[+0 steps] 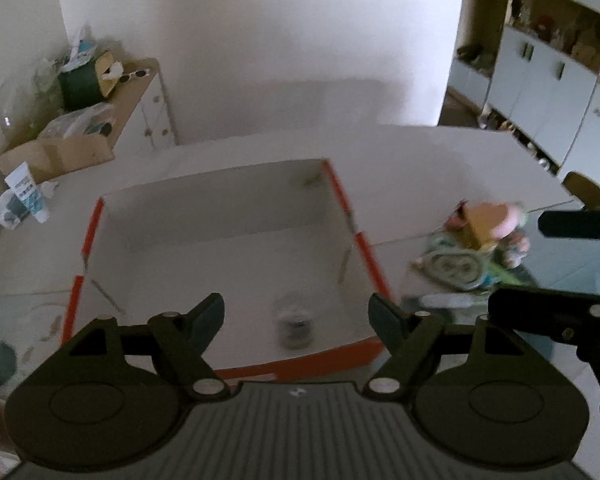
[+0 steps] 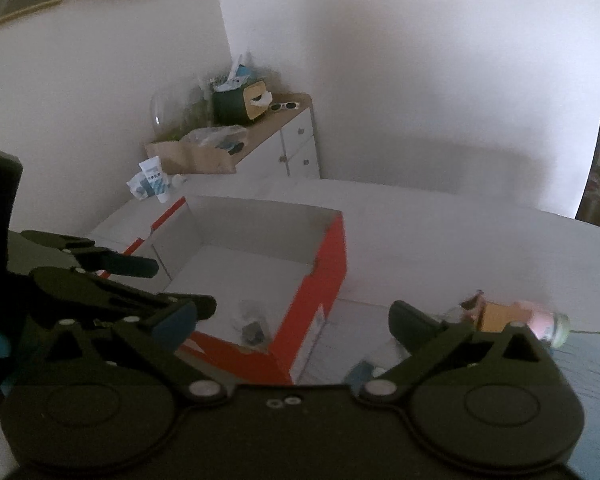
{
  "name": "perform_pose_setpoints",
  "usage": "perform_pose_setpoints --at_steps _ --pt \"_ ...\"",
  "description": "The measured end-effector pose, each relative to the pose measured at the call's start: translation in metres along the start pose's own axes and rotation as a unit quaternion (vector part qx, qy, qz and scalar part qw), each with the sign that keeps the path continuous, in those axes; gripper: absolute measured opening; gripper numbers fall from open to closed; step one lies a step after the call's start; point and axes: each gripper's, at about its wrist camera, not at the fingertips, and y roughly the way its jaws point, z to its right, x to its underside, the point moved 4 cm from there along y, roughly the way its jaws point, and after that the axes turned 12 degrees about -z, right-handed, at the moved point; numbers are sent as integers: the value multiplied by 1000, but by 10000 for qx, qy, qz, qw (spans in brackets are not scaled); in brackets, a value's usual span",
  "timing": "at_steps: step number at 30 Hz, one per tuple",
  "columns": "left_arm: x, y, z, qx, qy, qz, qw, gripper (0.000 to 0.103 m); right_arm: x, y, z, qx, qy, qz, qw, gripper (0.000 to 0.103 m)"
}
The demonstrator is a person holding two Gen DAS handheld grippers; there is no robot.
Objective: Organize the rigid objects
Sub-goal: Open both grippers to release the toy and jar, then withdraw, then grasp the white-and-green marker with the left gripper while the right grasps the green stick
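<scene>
I see a white table [image 1: 440, 152] ahead of my tongs, with an open orange-and-white box [image 1: 228, 216] resting on it straight in front of the left tongs. Right of that box, near the right tongs' far finger, a blurred heap of colourful toys [image 1: 484, 240] lies on the tabletop; I can't tell the pieces apart. Beyond the box, at the table's far left corner, a white tube [image 2: 156, 180] lies beside some crumpled packaging.

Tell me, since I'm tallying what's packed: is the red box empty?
Not empty. The red box is open-topped, and one small dark item lies on its white floor near the front wall; blur hides what it is.
</scene>
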Motion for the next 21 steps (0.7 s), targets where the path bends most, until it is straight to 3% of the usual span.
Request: perform_pose_setpoints --at_steps 13,21 --pt "4 -11 73 28 249 507 9984 83 41 -56 71 339 124 206 9991 103" --pt "12 14 121 256 474 409 9977 83 67 -62 120 587 386 46 9975 103"
